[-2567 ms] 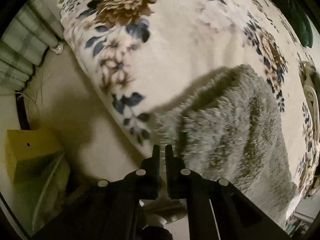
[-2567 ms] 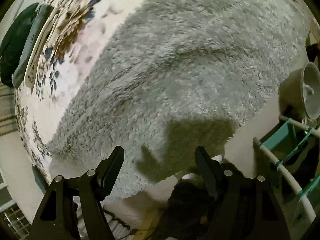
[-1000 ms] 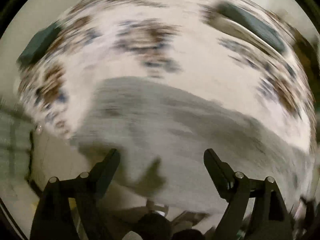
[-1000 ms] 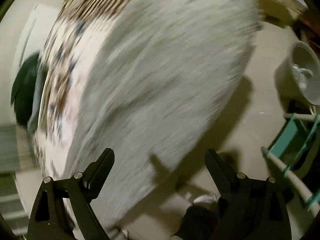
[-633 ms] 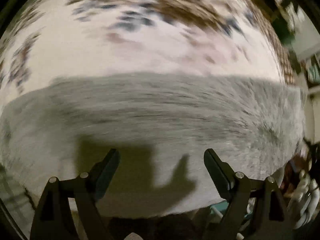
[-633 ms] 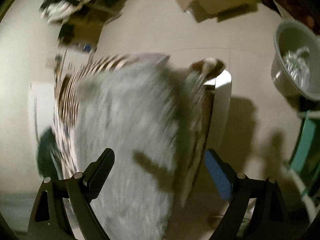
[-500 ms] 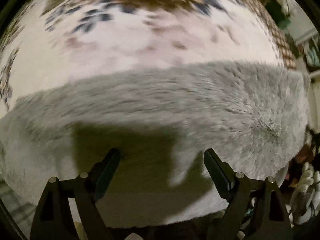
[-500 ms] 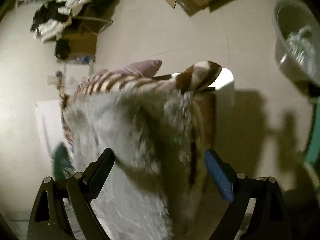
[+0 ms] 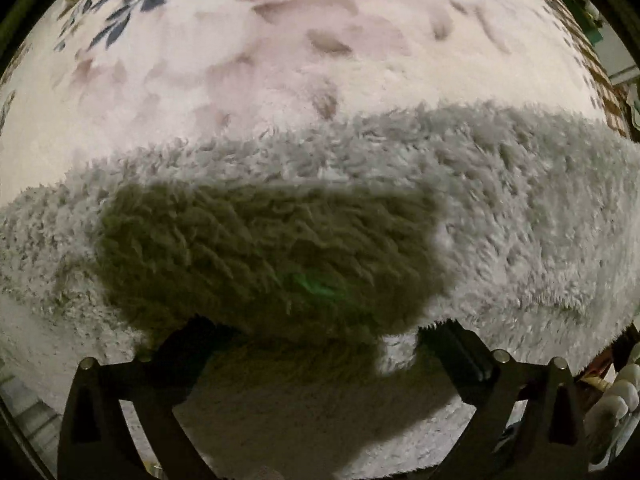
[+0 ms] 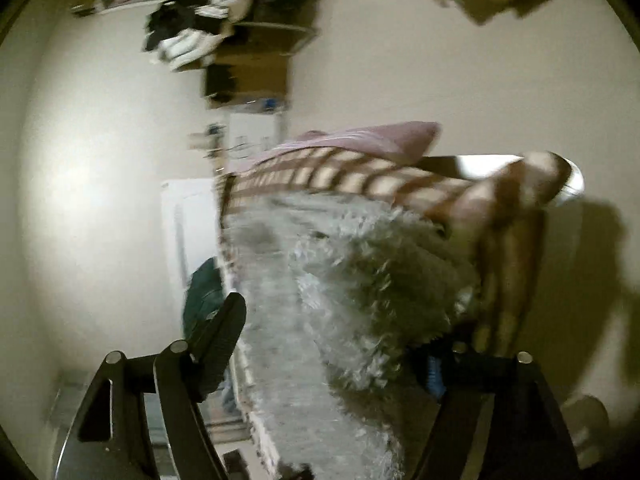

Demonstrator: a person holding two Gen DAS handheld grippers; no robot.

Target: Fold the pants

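Across the middle of the left wrist frame, the grey fleece pants (image 9: 500, 216) lie flat on the floral bedspread (image 9: 280, 60). Low in frame, the left gripper (image 9: 320, 334) has just spread wide, empty, poised over the near edge, likely to pinch it. Beside the striped pillow (image 10: 400, 184), the right gripper (image 10: 332, 344) has been narrowing around the fleece without clamping.

- A bed is carrying everything, and a cream floral blanket (image 9: 280, 92) is covering its top.
- Fluffy grey pants (image 9: 500, 208) are lying directly on that blanket, spreading in a broad band across the left wrist view.
- In the blurred right wrist view, a brown-and-cream checked cover (image 10: 360, 176) is lying at the bed's far end, touching the pants' far edge.
- A pale pink pillow (image 10: 380, 140) is resting just beyond the checked cover.
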